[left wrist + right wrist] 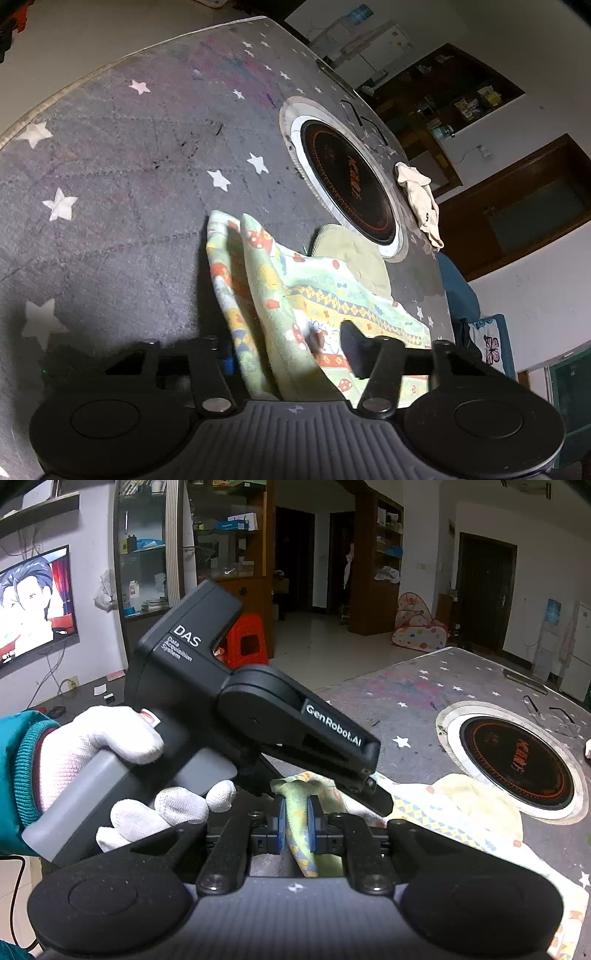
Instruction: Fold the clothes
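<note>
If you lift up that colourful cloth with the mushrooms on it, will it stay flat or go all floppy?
Probably floppy: the cloth already sags in soft folds where the right gripper pinches it. It looks thin, so likely light. It shouldn't slip much, since the fingers squeeze a bunched edge.

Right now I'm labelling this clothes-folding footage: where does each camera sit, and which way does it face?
Left wrist: on the left gripper, looking down across the star-patterned table at the patterned cloth between its own fingers.
Right wrist: on the right gripper, shut on the cloth, facing the room; a white-gloved hand holding the left gripper shows.
Shared: cloth, table, round cooktop.
</note>
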A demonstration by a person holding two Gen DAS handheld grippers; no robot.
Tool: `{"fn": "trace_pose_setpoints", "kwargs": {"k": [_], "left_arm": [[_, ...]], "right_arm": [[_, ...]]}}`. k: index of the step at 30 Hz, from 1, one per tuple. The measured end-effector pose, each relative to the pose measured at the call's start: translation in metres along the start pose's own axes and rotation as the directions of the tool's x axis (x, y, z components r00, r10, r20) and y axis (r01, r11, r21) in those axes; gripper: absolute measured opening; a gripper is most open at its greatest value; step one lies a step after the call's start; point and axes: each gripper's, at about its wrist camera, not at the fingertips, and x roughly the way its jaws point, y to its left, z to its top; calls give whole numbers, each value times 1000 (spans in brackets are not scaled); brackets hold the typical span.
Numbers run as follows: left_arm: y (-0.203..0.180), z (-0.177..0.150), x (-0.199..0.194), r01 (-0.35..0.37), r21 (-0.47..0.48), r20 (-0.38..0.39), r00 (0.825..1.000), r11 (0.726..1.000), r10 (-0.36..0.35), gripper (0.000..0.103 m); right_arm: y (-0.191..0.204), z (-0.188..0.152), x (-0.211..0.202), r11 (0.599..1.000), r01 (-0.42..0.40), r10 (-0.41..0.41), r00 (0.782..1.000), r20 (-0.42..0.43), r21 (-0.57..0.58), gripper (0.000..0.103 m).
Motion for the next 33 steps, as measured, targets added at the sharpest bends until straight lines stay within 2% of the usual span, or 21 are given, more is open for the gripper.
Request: {"fn": "trace_pose_setpoints", "kwargs": {"k": [6, 11, 16, 23, 28, 33], "left_arm": [[-2, -2, 1, -8, 22, 5, 1000, 1000, 8, 48], [2, -1, 2, -22, 23, 6, 1000, 999, 22, 30], [4, -2, 2, -30, 32, 10, 1000, 999, 30, 24], [2, -3, 2, -35, 44, 17, 999, 998, 34, 25], [1, -3, 3, -39, 51, 20, 999, 998, 38, 26], [-2, -4, 4, -46, 67, 21, 999, 997, 44, 26]], "right_arm": [[5, -3, 3, 1000, -6, 6, 1000, -15, -17, 11], [3, -7, -1, 1000, -11, 11, 1000, -26, -13, 19], [-8, -18, -14, 1000, 14, -14, 999, -33, 19, 27], [-59, -44, -33, 976, 159, -151, 986, -67, 147, 33], [-103, -62, -45, 929, 288, -271, 957, -103, 232, 40], [-141, -76, -54, 862, 397, -374, 918, -133, 315, 49]]}}
